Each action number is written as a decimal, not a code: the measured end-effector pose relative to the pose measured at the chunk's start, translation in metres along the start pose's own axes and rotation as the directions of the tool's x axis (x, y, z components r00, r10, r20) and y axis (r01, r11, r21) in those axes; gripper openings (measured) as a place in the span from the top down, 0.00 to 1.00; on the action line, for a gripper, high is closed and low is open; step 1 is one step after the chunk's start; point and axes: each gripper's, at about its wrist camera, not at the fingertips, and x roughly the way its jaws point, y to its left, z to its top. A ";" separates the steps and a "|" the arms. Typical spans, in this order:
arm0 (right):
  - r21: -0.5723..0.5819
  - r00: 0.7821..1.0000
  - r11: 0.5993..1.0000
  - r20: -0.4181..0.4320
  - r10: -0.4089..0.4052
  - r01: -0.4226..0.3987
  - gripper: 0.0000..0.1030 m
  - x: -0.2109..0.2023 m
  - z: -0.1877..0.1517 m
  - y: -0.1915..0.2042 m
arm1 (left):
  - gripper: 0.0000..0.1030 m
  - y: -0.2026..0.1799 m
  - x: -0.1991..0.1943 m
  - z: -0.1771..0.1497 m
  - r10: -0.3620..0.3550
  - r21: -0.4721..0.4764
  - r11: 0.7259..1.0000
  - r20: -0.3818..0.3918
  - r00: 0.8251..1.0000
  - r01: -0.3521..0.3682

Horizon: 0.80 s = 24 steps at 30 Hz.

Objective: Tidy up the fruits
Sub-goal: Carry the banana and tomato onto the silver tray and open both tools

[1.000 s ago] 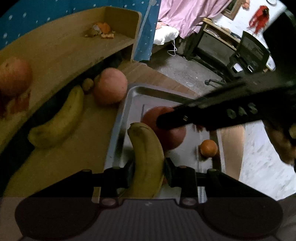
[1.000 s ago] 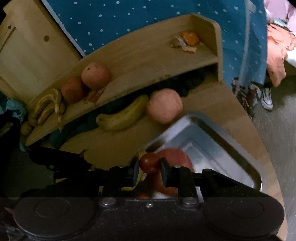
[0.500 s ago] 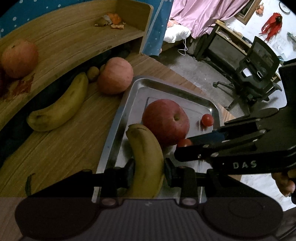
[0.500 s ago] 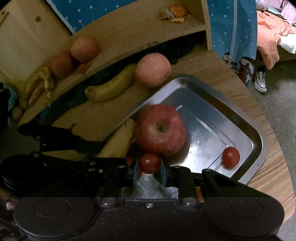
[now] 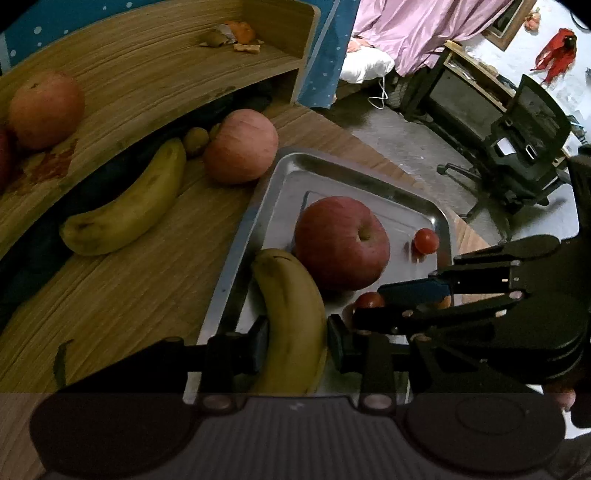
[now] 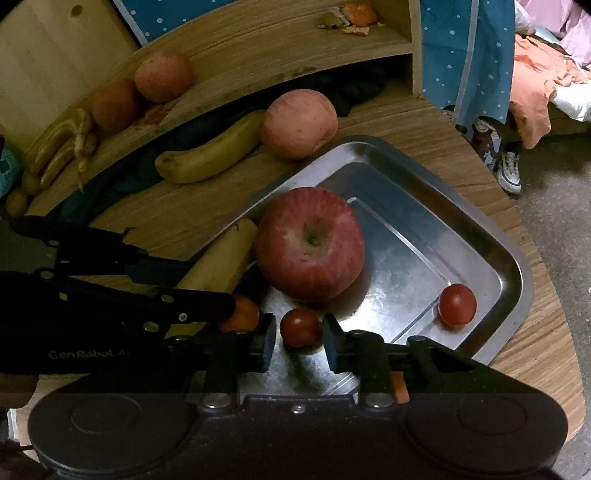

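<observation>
A steel tray (image 6: 498, 236) holds a big red apple (image 6: 310, 243) and a cherry tomato (image 6: 457, 304) near its right rim. My left gripper (image 5: 297, 339) is shut on a yellow banana (image 5: 291, 295) whose tip lies in the tray (image 5: 266, 192) beside the apple (image 5: 341, 243). My right gripper (image 6: 300, 339) is low over the tray's near end and narrowly open. A second cherry tomato (image 6: 300, 326) sits between its fingers with small gaps either side. A small orange fruit (image 6: 240, 314) is half hidden behind the left gripper.
On the wooden table behind the tray lie a loose banana (image 6: 210, 155) and a pale apple (image 6: 299, 123). The curved shelf above carries two more apples (image 6: 162, 75), a banana bunch (image 6: 62, 144) and peel scraps (image 6: 351, 18). The table edge runs close to the tray's right.
The right gripper came down onto the tray's near end with the tomato, and its fingers have parted a little. The left gripper still grips the banana, barely moved.
</observation>
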 end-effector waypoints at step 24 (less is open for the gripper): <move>0.174 0.979 0.977 0.137 -0.148 0.123 0.04 -0.063 -0.069 0.053 | 0.00 0.004 -0.093 -0.052 0.064 0.071 0.995 0.163 0.985 -0.076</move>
